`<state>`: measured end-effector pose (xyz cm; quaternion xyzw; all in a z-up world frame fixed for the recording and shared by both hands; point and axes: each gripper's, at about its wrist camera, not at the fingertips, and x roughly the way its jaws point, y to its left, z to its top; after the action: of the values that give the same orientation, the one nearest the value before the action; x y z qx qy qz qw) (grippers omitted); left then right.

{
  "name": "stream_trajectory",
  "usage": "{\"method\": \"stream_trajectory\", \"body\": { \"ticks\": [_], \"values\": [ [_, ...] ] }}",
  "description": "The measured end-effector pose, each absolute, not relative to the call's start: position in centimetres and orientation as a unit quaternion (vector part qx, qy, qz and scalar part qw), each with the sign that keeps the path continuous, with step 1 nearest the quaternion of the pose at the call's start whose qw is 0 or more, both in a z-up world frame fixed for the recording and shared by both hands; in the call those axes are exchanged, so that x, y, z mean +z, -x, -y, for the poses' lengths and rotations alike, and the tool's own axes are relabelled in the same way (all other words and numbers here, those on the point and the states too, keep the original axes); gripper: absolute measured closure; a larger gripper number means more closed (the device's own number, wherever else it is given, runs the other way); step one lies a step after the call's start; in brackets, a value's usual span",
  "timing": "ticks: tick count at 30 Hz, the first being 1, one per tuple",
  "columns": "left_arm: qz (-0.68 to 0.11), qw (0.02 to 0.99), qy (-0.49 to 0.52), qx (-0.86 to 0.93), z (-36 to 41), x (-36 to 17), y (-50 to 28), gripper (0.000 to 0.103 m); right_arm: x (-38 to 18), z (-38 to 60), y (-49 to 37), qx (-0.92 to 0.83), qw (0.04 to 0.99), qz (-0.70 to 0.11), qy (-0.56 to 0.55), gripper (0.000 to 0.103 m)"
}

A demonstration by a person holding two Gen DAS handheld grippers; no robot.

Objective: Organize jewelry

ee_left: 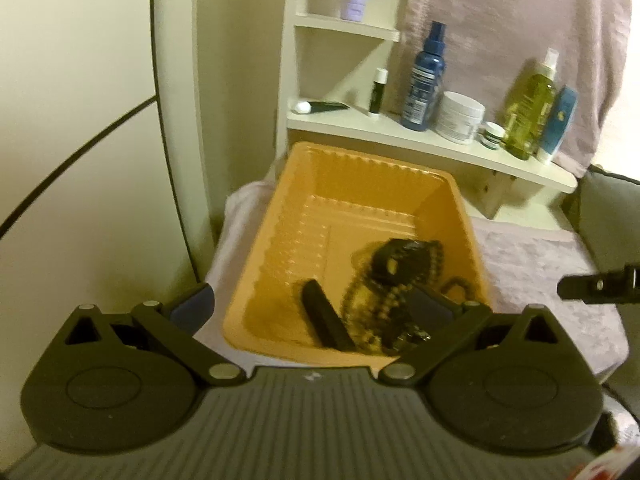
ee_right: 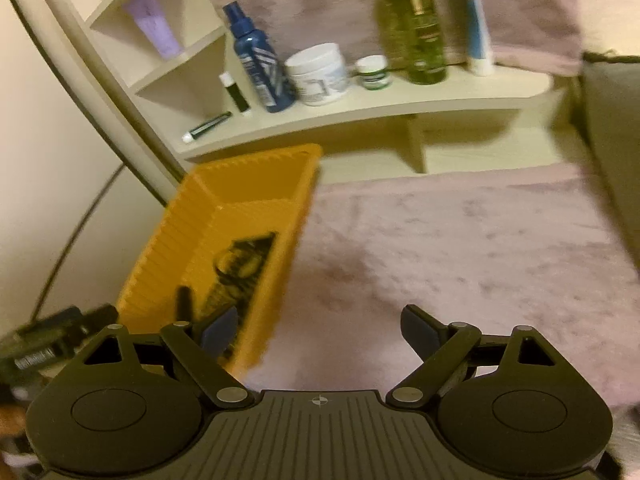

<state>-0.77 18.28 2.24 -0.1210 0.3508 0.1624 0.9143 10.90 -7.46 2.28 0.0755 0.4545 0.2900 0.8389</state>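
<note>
Your left hand-held gripper (ee_left: 310, 306) stands wide and empty over the orange tray (ee_left: 468, 216), where the dark beaded jewelry (ee_left: 384, 280) lies gathered for containment. Your right hand-held gripper (ee_right: 320, 330), wide and empty, hangs beside the tray.

Dark bead necklaces (ee_left: 384, 280) tangled inside orange tray (ee_left: 280, 216).

Two downward wrist views, near, sharing orange tray (ee_left: 280, 216).
</note>
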Motion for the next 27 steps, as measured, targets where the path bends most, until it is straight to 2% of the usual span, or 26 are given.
{"method": "stream_trajectory", "body": {
  "ticks": [13,27],
  "values": [
    [-0.377,0.911,0.098,0.138,-12.2,2.6,2.6,0.0,1.5,12.7,-4.4,0.257,0.849,-0.458,-0.049,0.015],
    [-0.401,0.903,0.079,0.129,-7.2,2.8,4.7,0.0,1.8,14.5,-1.4,0.248,0.858,-0.449,-0.037,0.015]
  ]
}}
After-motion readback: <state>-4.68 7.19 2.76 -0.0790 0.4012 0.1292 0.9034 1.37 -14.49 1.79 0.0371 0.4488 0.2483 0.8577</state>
